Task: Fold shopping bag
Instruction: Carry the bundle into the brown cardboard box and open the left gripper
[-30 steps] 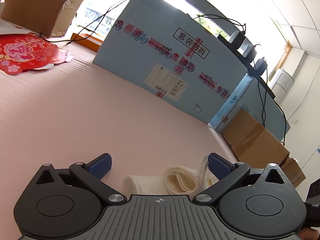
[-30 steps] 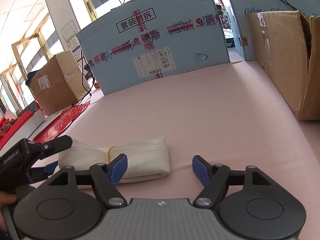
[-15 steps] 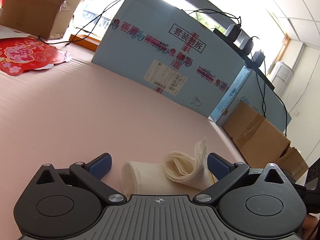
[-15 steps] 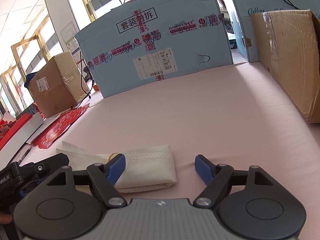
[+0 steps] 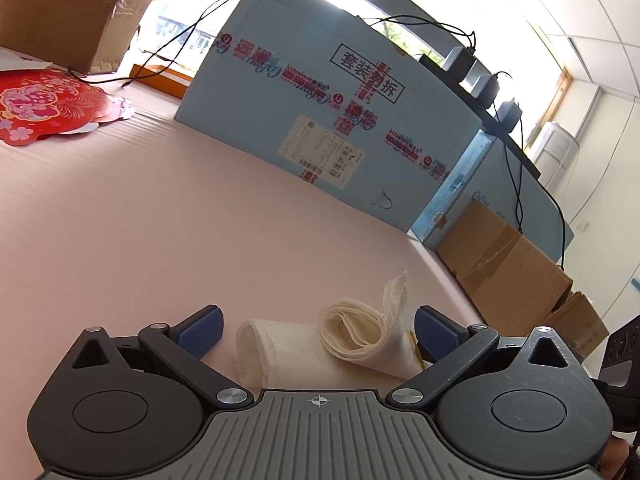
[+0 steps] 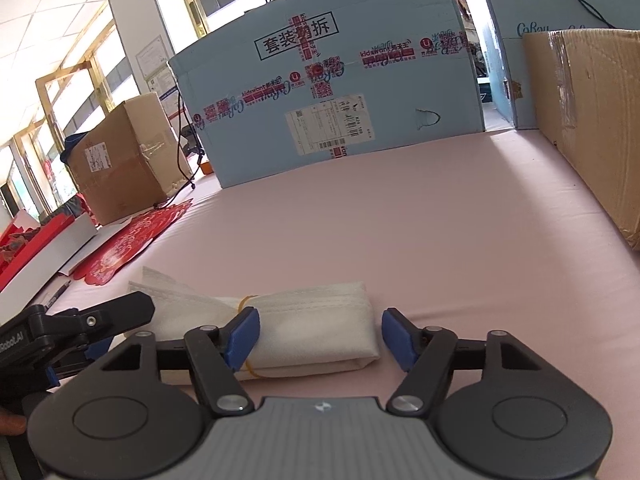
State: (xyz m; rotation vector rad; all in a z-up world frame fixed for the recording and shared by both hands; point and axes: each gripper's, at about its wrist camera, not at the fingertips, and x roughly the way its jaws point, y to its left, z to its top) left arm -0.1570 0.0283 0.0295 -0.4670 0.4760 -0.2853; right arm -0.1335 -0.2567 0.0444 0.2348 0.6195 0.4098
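A white shopping bag (image 6: 312,328), folded and rolled into a compact bundle, lies on the pink table (image 6: 400,220) with a yellow rubber band (image 6: 245,301) around its middle. In the left wrist view the same bag (image 5: 340,344) shows its rolled open end and one loose corner sticking up. My left gripper (image 5: 318,328) is open, its blue pads on either side of the bundle without touching it. My right gripper (image 6: 318,336) is open too, straddling the bundle's closed end. The left gripper's black body (image 6: 76,324) appears at the left of the right wrist view.
A large light-blue carton (image 6: 328,92) stands across the back of the table. Brown cardboard boxes sit at the right (image 6: 592,120) and back left (image 6: 120,160). Red paper decorations (image 5: 36,100) lie at the left, with black cables (image 5: 168,52) behind them.
Both grippers have drawn back slightly from the bundle, so more of it shows between their pads. The bundle itself has stayed in place.
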